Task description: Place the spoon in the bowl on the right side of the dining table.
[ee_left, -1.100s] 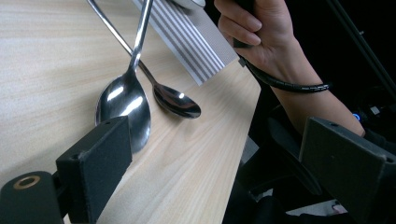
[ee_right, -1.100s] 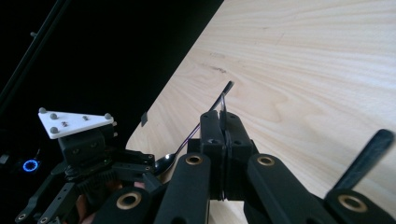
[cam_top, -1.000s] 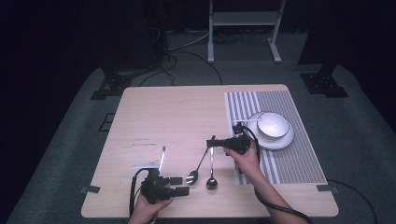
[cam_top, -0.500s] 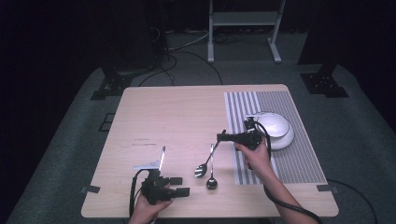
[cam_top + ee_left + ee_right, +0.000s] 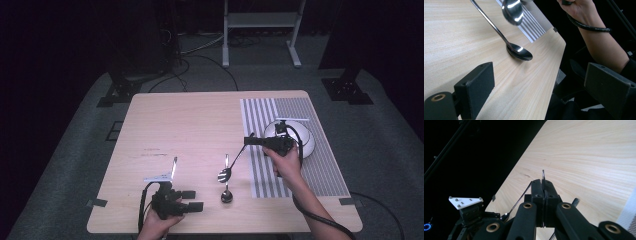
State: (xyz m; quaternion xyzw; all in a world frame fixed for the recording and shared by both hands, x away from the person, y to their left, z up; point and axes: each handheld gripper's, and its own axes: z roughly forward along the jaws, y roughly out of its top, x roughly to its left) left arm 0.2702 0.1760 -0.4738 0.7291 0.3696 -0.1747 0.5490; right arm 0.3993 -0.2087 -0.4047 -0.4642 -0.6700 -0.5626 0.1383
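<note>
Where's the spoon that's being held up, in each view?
High view: the held spoon is mid-table, slanting down from the right gripper.
Left gripper view: held spoon's bowl at the top edge, centre-left.
Right gripper view: held spoon's handle clamped between the jaws, centre.
Shared landmark: the table.

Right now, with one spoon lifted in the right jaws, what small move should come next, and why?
Probably carry the lifted spoon on toward the white bowl on the striped mat. The right gripper is shut on its handle, its bowl end hangs clear of the table, and the second spoon lies flat nearby.
</note>
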